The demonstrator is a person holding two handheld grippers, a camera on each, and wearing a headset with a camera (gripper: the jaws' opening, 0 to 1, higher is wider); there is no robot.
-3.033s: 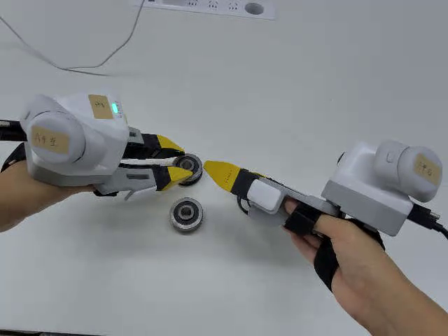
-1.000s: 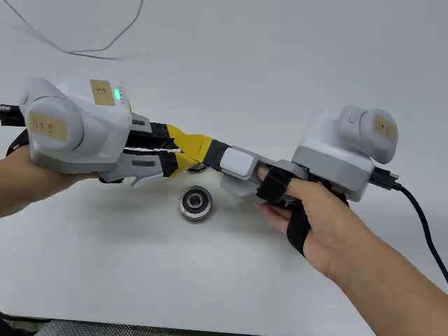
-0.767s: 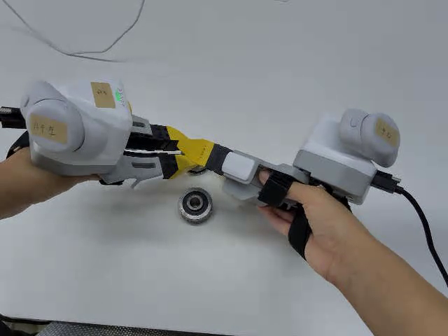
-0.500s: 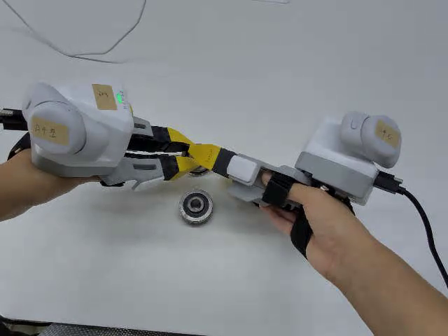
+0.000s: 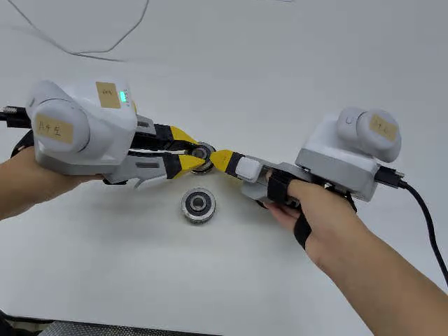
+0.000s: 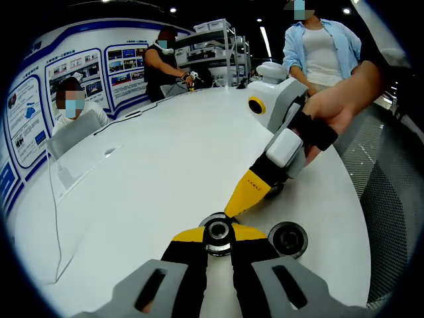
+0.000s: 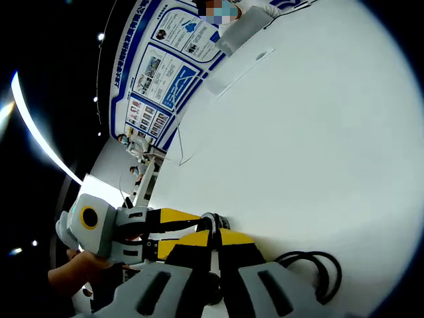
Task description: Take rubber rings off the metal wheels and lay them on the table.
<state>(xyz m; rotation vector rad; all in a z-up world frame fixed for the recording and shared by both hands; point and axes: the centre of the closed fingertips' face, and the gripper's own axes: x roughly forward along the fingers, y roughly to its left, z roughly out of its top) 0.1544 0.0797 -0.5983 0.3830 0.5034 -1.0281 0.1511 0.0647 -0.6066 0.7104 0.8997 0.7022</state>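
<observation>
A metal wheel [image 5: 204, 154] sits clamped between the yellow jaw tips of the left hand-held gripper [image 6: 218, 234], over the white desk [image 5: 294, 77]. The right hand-held gripper [image 5: 222, 159] meets the wheel's rim from the opposite side with its jaws drawn together. Whether they pinch the rubber ring [image 6: 217, 216] I cannot tell. A second wheel [image 5: 198, 205], its own dark ring still on, lies flat on the desk near both grippers' tips.

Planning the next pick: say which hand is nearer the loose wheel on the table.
Right. The right hand sits beside the loose wheel, to its right; the left hand is farther off to its left.
</observation>
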